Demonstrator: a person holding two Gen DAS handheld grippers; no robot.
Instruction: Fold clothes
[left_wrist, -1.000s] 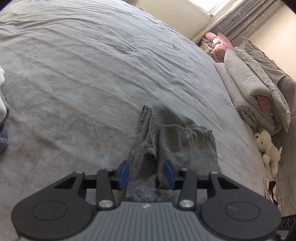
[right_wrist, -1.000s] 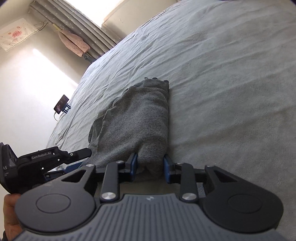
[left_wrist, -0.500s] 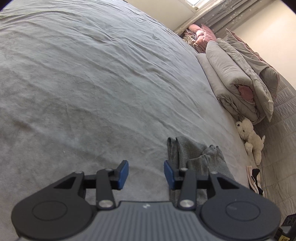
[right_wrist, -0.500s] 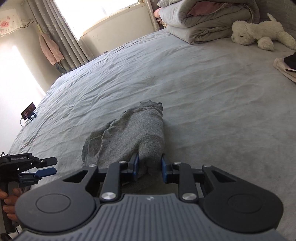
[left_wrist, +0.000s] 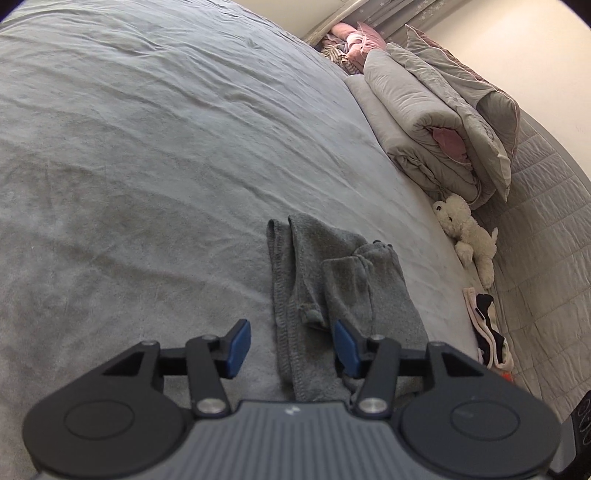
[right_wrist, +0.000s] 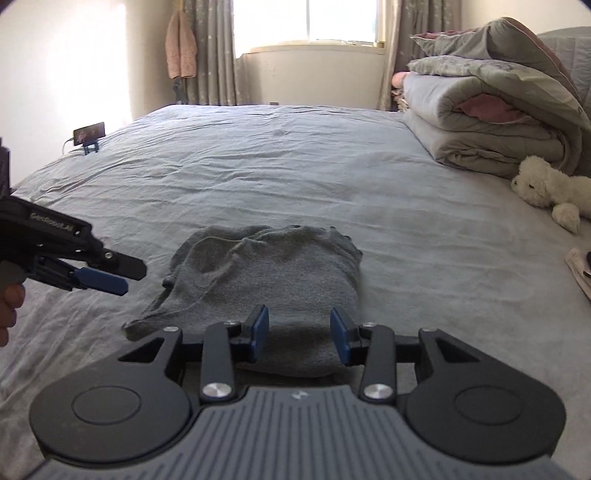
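- Ahead of the left claw (left_wrist: 291, 349), in the left wrist view, the grey garment (left_wrist: 332, 295) lies folded on the grey bedsheet (left_wrist: 147, 166), its stitched edge running down between the blue pads. The jaws stand apart and have just been opening; cloth lies between them, but the pads do not press it.
- Judged from this, the fold is set and the claw is letting go. To do that well, back straight out along the cloth so no pad drags the loose flap open.
- Right of the claw sit a rolled duvet (left_wrist: 424, 122), a white toy bear (left_wrist: 467, 232) and a small pile of clothes (left_wrist: 487, 328).
- Just in front of the right claw (right_wrist: 299, 336), in the right wrist view, the same garment (right_wrist: 266, 273) lies as a soft block. These jaws have also just been opening, and the near end of the cloth lies between them, unpinched.
- Left of it hovers the left claw (right_wrist: 110, 273), beside the garment.
- Farther off are a window (right_wrist: 306, 22), curtains (right_wrist: 207, 51), a hanging pink garment (right_wrist: 181, 44) and a phone (right_wrist: 88, 133) on a stand at the bed's edge.
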